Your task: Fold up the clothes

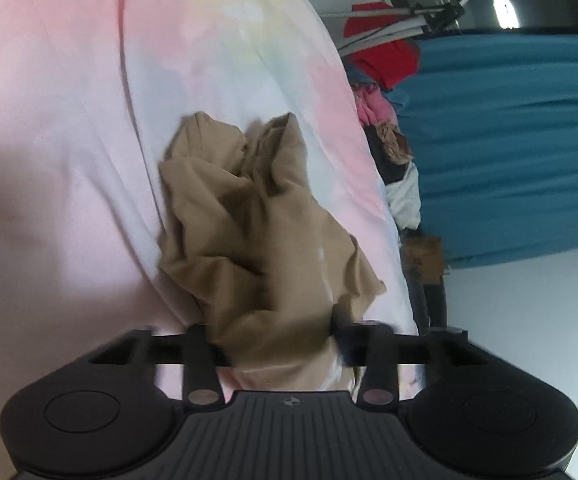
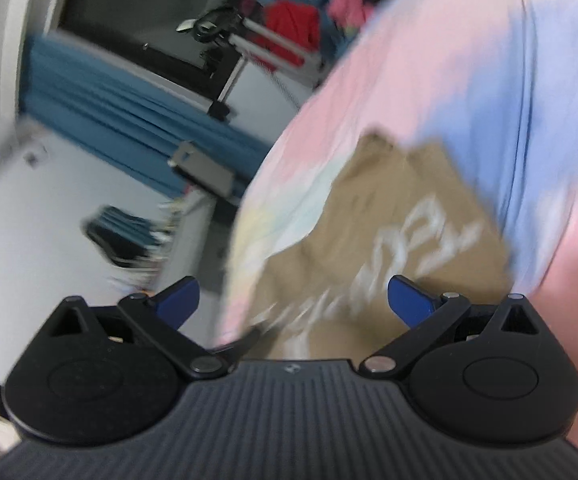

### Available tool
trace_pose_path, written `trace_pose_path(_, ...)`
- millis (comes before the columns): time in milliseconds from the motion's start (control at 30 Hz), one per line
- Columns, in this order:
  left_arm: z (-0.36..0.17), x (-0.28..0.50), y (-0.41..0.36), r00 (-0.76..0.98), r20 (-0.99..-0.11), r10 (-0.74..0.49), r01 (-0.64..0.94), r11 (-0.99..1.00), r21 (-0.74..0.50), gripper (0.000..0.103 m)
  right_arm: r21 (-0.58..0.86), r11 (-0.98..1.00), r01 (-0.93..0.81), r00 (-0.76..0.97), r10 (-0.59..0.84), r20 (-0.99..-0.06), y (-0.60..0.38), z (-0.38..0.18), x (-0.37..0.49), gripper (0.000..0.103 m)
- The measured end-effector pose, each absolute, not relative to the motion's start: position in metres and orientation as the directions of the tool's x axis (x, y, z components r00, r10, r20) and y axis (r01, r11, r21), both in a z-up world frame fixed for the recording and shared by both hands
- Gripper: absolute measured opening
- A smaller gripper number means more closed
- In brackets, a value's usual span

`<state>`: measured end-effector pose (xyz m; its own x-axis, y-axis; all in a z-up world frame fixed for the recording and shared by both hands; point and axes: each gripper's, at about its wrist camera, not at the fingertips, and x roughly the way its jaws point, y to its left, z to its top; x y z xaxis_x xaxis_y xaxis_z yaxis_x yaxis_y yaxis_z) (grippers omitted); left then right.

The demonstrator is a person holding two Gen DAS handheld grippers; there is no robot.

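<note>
The left gripper [image 1: 273, 336] is pinching a crumpled tan shirt [image 1: 249, 216] lying on the pastel sheet [image 1: 69, 120], while the right gripper [image 2: 293, 300] is hanging wide open over it, holding nothing.

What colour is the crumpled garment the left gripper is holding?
Tan, or light brown garment, with white lettering; the left gripper grips it. Colour shows best in the left wrist view.

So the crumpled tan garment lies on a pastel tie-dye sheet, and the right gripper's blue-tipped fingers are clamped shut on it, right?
Not quite. The right gripper is open, its blue-tipped fingers spread apart, as the right wrist view shows. The crumpled tan garment does lie on the pastel tie-dye sheet.
</note>
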<state>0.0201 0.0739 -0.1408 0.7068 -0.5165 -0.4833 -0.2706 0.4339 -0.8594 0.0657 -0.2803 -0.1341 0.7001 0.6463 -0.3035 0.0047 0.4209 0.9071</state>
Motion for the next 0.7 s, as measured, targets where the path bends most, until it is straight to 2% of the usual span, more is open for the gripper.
trace_pose_path(100, -0.136, 0.019, 0.078, 0.736, -0.429, -0.523, -0.233, 0.399, -0.887, 0.029, 0.963, 0.264, 0.060, 0.637, 0.733, -0.240, -0.267, -0.150, 0.057, 0.103)
trace_pose_path(300, -0.128, 0.013, 0.080, 0.774, -0.322, -0.545, -0.151, 0.334, -0.930, 0.027, 0.967, 0.106, 0.230, 0.553, 0.803, -0.220, -0.242, -0.196, 0.065, 0.103)
trace_pose_path(567, -0.117, 0.006, 0.087, 0.797, -0.221, -0.562, -0.059, 0.292, -0.955, 0.026, 0.968, 0.045, 0.245, 0.738, 0.639, -0.217, -0.287, -0.206, 0.079, 0.103)
trace_pose_path(667, -0.112, 0.003, 0.090, 0.803, -0.187, -0.566, -0.026, 0.280, -0.960, 0.025, 0.962, 0.098, 0.256, 0.724, 0.640, -0.258, -0.285, -0.206, 0.086, 0.064)
trace_pose_path(700, -0.110, 0.001, 0.090, 0.805, -0.193, -0.561, -0.023, 0.295, -0.955, 0.026, 0.961, 0.118, 0.250, 0.722, 0.639, -0.266, -0.281, -0.205, 0.086, 0.056)
